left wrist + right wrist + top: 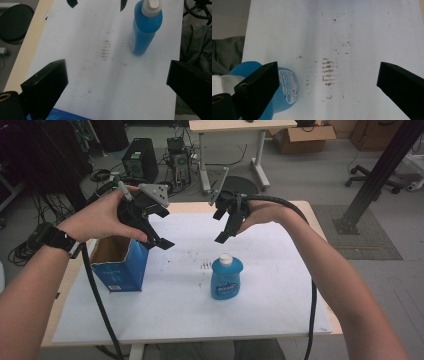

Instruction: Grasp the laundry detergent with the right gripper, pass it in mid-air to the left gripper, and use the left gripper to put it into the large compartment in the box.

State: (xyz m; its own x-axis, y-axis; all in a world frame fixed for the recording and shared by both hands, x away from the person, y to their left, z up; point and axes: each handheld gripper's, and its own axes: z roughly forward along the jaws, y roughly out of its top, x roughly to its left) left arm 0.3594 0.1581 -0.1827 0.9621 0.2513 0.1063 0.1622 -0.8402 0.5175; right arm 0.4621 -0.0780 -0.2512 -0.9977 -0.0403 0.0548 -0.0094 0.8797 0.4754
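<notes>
A blue soap bottle point(226, 278) with a white cap stands upright near the middle of the white table point(280, 285). An open blue cardboard box point(119, 263) stands at the table's left. My left gripper point(159, 241) hovers open above the box's right rim, held in a hand. Held above the table behind the bottle, my right gripper point(221, 236) is open and points down. In the left gripper view the bottle point(144, 28) is ahead to the right, and a corner of the box point(62, 115) shows at the bottom. In the right gripper view the bottle point(274, 90) sits behind the left jaw.
Brown smudge marks point(205, 265) lie on the table between box and bottle. Beyond the table's far edge are computer towers point(140, 162), cables, a desk point(235, 140), a cardboard box point(302, 137) and a black post point(377, 175) on the floor.
</notes>
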